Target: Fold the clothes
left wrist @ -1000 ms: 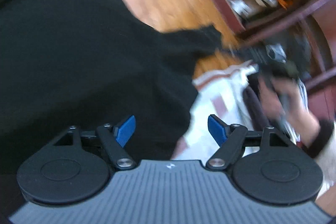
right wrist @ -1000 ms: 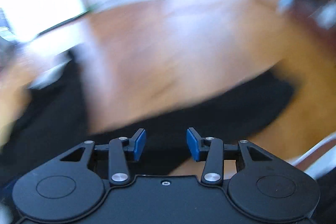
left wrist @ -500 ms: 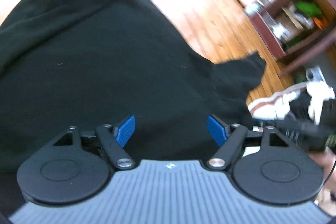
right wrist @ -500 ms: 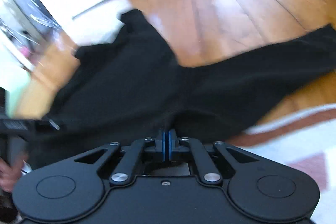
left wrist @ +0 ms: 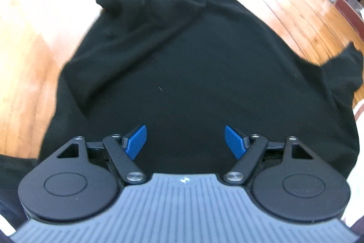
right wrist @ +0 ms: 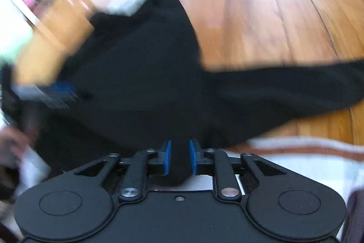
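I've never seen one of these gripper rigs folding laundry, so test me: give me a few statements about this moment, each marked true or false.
1. The garment being handled is black. True: a black garment is spread out.
2. It lies on a carpeted floor. False: it lies on a wooden floor; only a striped white cloth shows at its near edge.
3. The left gripper is wide open with nothing between its fingers. True.
4. The right gripper is wide open too. False: its blue pads stand close together with a fold of the black fabric between them.
5. One sleeve stretches out to the right in the right wrist view. True.
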### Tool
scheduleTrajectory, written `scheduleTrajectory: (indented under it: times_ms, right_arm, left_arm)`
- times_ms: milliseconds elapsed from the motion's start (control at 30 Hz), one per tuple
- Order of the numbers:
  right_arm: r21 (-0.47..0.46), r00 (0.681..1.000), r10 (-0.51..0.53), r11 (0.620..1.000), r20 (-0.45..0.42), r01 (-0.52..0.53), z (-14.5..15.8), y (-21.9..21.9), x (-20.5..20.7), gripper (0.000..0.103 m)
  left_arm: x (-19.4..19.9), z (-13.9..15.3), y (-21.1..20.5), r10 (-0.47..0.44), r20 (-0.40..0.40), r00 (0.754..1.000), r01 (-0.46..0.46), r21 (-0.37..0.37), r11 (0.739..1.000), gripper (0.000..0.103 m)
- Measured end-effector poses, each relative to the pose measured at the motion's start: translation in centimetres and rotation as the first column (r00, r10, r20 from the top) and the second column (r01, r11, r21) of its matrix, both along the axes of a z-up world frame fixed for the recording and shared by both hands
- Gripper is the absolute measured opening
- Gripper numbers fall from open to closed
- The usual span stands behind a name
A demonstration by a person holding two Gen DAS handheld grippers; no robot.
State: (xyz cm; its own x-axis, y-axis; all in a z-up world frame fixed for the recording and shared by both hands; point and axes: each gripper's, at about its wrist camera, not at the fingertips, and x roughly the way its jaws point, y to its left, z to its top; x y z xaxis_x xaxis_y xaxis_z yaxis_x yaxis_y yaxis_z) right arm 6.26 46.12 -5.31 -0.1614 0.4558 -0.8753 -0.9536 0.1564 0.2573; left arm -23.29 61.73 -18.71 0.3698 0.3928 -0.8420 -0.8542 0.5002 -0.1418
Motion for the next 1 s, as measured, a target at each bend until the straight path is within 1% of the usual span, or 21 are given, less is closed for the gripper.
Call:
scheduleTrajectory:
  times_ms: [33, 67, 100, 167, 267, 300, 367, 400, 467, 500, 600, 667, 700, 733, 767, 833, 867, 933, 1000]
  right_arm:
    - [0.018, 1.000, 0.016, 1.000, -0.011, -0.016, 1.5, 1.1, 0.2, 0.040]
    - [0.032, 0.999, 0.035, 0.999, -0.017, -0.035, 2.9, 2.2, 0.5, 0.043]
    - [0.034, 0.998, 0.058, 0.998, -0.012, -0.058, 3.8, 3.5, 0.8, 0.043]
    - [0.021, 0.995, 0.096, 0.995, 0.007, -0.096, 5.3, 6.3, 1.7, 0.043]
    - [-0.035, 0.990, 0.136, 0.990, 0.030, -0.135, 5.8, 12.3, 2.3, 0.043]
    - [-0.049, 0.990, 0.140, 0.989, 0.031, -0.139, 5.4, 13.6, 2.6, 0.043]
    - [-0.073, 0.988, 0.148, 0.987, 0.031, -0.146, 3.6, 16.2, 2.9, 0.043]
    - [-0.073, 0.987, 0.153, 0.986, 0.039, -0.150, 2.4, 17.6, 3.1, 0.043]
    - [-0.049, 0.988, 0.146, 0.988, 0.043, -0.144, 0.4, 20.4, 3.4, 0.043]
    - [-0.029, 0.991, 0.131, 0.991, 0.017, -0.130, -0.2, 21.5, 3.6, 0.043]
    - [0.023, 0.988, 0.096, 0.995, -0.124, -0.094, -1.6, 24.8, 4.5, 0.043]
    - [0.032, 0.962, 0.096, 0.995, -0.254, -0.091, -2.8, 27.0, 4.9, 0.043]
    - [0.048, 0.948, 0.093, 0.995, -0.304, -0.082, -3.3, 27.9, 5.0, 0.043]
    - [0.069, 0.938, 0.086, 0.995, -0.337, -0.067, -3.6, 28.7, 5.0, 0.044]
    - [0.087, 0.931, 0.081, 0.995, -0.357, -0.053, -4.0, 29.6, 4.9, 0.048]
    - [0.129, 0.940, 0.076, 0.991, -0.334, -0.035, -4.6, 31.2, 4.6, 0.052]
    - [0.151, 0.946, 0.075, 0.988, -0.314, -0.028, -4.8, 32.1, 4.4, 0.052]
    - [0.171, 0.956, 0.059, 0.985, -0.287, -0.010, -5.3, 34.5, 3.9, 0.053]
    - [0.171, 0.962, 0.039, 0.985, -0.272, 0.008, -5.9, 36.9, 3.2, 0.055]
  left_arm:
    - [-0.6, 0.4, 0.4, 0.016, 0.033, 0.999, -0.016, -0.003, 1.000, 0.076]
    - [-1.2, 0.7, 0.8, 0.032, 0.067, 0.997, -0.031, -0.008, 0.999, 0.076]
    - [-1.7, 1.0, 1.2, 0.049, 0.122, 0.991, -0.047, -0.020, 0.999, 0.076]
    - [-2.2, 1.3, 2.0, 0.081, 0.191, 0.978, -0.078, -0.021, 0.997, 0.076]
    - [-2.4, 1.6, 3.2, 0.109, 0.208, 0.972, -0.111, -0.005, 0.994, 0.076]
    - [-2.5, 1.8, 3.6, 0.124, 0.220, 0.968, -0.124, -0.013, 0.992, 0.076]
    - [-2.8, 2.3, 4.5, 0.153, 0.265, 0.952, -0.152, -0.026, 0.988, 0.076]
    - [-2.9, 2.4, 4.6, 0.163, 0.267, 0.950, -0.162, -0.025, 0.986, 0.076]
    - [-3.1, 2.6, 5.1, 0.182, 0.272, 0.945, -0.183, -0.024, 0.983, 0.074]
    - [-3.1, 2.7, 5.5, 0.193, 0.276, 0.942, -0.193, -0.026, 0.981, 0.074]
    - [-3.1, 2.9, 6.9, 0.225, 0.287, 0.931, -0.225, -0.034, 0.974, 0.071]
    - [-3.2, 3.0, 7.9, 0.245, 0.294, 0.924, -0.245, -0.037, 0.969, 0.066]
    - [-3.1, 3.3, 8.4, 0.240, 0.296, 0.925, -0.246, -0.016, 0.969, 0.066]
    - [-2.9, 3.4, 8.8, 0.230, 0.285, 0.930, -0.243, 0.010, 0.970, 0.066]
    - [-2.7, 3.5, 9.0, 0.223, 0.258, 0.940, -0.238, 0.027, 0.971, 0.066]
    - [-2.3, 3.5, 9.6, 0.210, 0.202, 0.957, -0.225, 0.055, 0.973, 0.068]
    - [-2.2, 3.4, 10.0, 0.215, 0.182, 0.960, -0.230, 0.066, 0.971, 0.068]
    - [-2.1, 3.1, 11.5, 0.234, 0.173, 0.957, -0.245, 0.047, 0.968, 0.071]
    - [-1.4, 2.5, 13.7, 0.217, 0.200, 0.956, -0.218, -0.015, 0.976, 0.071]
